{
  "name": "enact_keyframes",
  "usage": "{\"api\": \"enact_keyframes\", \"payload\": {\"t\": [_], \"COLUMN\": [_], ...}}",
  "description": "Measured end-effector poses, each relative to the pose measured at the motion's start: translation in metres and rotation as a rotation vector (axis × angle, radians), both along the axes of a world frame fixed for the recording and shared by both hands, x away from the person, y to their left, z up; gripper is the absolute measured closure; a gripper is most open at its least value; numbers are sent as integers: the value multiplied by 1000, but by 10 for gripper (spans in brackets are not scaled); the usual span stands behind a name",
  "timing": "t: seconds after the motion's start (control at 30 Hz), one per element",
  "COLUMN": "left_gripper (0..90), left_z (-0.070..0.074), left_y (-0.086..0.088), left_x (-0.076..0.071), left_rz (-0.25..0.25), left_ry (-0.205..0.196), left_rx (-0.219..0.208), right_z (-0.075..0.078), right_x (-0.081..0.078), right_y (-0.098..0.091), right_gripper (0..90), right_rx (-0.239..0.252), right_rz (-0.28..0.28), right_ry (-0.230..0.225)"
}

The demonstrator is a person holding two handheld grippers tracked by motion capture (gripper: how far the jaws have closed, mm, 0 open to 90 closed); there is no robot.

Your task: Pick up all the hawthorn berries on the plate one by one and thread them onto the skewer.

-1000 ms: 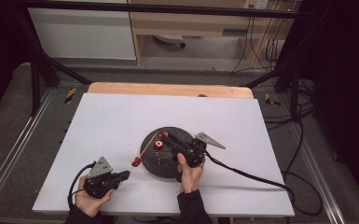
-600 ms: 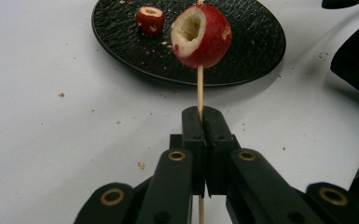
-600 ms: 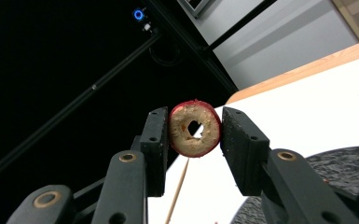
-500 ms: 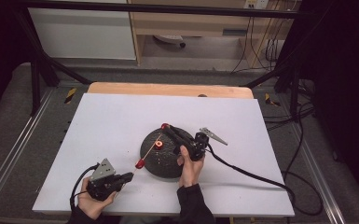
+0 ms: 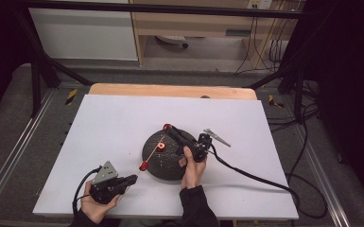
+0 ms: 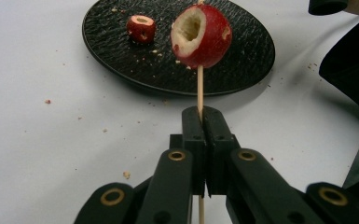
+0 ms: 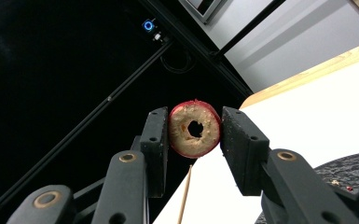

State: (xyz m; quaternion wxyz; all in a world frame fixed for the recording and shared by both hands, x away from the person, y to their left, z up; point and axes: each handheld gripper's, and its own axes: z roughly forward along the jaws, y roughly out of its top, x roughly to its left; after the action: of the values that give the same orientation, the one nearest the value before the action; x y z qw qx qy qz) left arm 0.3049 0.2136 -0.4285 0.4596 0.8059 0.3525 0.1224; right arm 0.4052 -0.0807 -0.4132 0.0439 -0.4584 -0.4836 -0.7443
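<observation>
Threading cored hawthorn berries onto a bamboo skewer, by the look of it.

High view: left hand-held gripper [image 5: 131,178] sits low near the front edge of the white tabletop [image 5: 99,123], pinching the skewer [image 5: 152,153], which slants up and right over the black plate [image 5: 170,163]. One berry is already on the stick near the left jaws [image 5: 143,165], another sits further along over the plate [image 5: 161,146]. Right hand-held gripper [image 5: 166,127] is raised above the plate's far rim, a red berry at its tip.

Left gripper view: jaws clamped flat on the skewer [image 6: 199,93] – no gap. Skewered berry [image 6: 200,36] is just ahead, core hole facing the camera; a loose cored berry [image 6: 141,28] lies on the plate [image 6: 242,65].

Right gripper view: jaws closed on the held berry [image 7: 195,129] – squeezed by its sides, bored hole open and clear. Skewer [image 7: 184,198] shows below, off the hole's axis.

To do it well, I'd say: hold the left still, bring the hole coaxial with the skewer tip before pushing, then slide along the stick, not across. Side load would likely bend or snap the stick; more squeeze risks splitting the berry.
</observation>
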Motion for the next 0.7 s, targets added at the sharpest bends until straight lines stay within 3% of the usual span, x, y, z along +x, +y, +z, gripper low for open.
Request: {"api": "enact_keyframes", "payload": {"t": [0.7], "left_gripper": [884], "left_z": [-1], "left_y": [-6], "left_x": [0], "left_rz": [20], "left_ry": [-3], "left_rx": [-43], "right_z": [-3], "right_x": [-2], "right_y": [2], "right_gripper": [629], "right_rx": [31], "right_rz": [19], "right_ry": [3]}}
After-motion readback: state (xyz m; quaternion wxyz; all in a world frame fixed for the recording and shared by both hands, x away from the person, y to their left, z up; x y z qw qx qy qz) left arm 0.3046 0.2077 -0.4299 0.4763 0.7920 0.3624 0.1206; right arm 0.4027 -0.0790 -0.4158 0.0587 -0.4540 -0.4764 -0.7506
